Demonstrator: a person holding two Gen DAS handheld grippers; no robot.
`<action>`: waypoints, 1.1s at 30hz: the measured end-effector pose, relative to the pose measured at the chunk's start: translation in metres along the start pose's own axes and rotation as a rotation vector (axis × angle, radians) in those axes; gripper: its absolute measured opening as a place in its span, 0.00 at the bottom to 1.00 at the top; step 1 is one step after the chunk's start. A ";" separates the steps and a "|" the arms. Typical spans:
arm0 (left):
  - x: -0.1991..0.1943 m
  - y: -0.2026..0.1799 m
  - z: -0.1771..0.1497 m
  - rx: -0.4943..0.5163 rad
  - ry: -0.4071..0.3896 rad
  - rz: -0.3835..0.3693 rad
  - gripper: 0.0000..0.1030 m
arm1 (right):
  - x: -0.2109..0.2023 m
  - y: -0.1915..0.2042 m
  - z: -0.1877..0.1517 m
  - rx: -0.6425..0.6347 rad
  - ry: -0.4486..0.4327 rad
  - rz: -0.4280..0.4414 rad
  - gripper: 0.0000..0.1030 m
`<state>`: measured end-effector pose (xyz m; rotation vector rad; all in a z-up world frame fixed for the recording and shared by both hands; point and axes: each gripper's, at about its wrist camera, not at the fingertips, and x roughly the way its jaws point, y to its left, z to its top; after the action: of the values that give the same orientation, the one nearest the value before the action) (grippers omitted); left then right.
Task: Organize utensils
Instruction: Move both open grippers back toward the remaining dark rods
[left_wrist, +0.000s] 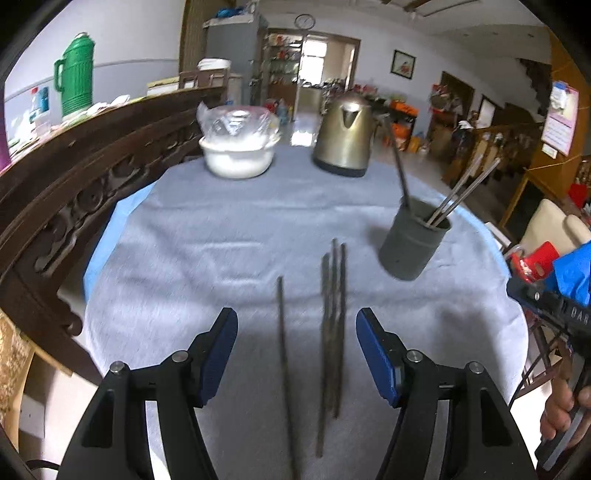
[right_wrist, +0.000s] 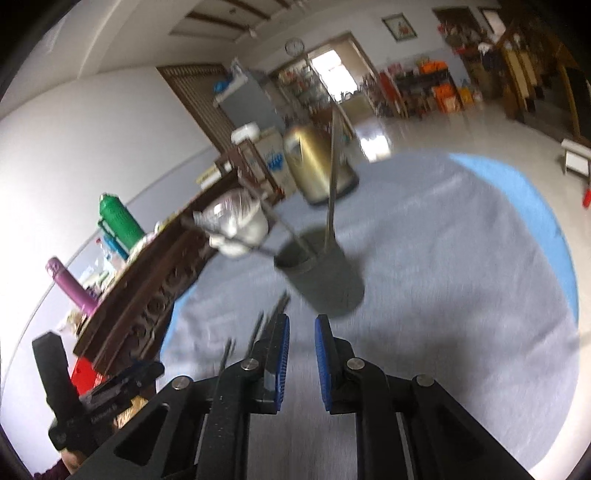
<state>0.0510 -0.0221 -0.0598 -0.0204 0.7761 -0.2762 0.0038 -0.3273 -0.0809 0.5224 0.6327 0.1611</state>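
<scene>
Two grippers work over a round table covered with a grey cloth. Nearest in the left wrist view, the left gripper has its jaws set wide and holds nothing; the spread brackets the loose chopsticks lying on the cloth, so a pick-up approach is the likely purpose. One single chopstick lies apart on the left; a bundle of chopsticks lies just beside it on the right, all pointing away from the camera, which suits a grip across their length.

The right gripper has its jaws parted only narrowly, with nothing between them. It points toward the grey utensil holder, consistent with a release over that container.

Farther right stands the utensil holder, upright, already containing several chopsticks and one long-handled utensil that lean on its rim. This is judged the destination for the loose pieces.

Farthest, a white bowl covered in plastic film and a brass-coloured electric kettle stand clear of the working area.
</scene>
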 end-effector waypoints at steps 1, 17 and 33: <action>-0.001 0.001 -0.002 -0.001 0.004 0.006 0.66 | 0.002 0.000 -0.005 0.000 0.013 0.002 0.16; -0.020 -0.017 -0.010 0.085 0.016 0.012 0.66 | 0.002 0.035 -0.033 -0.069 0.084 0.109 0.16; -0.047 0.027 -0.009 -0.058 -0.035 0.095 0.66 | -0.010 0.054 -0.032 -0.132 0.078 0.084 0.16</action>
<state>0.0191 0.0171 -0.0372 -0.0427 0.7482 -0.1630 -0.0226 -0.2709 -0.0696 0.4174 0.6713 0.3015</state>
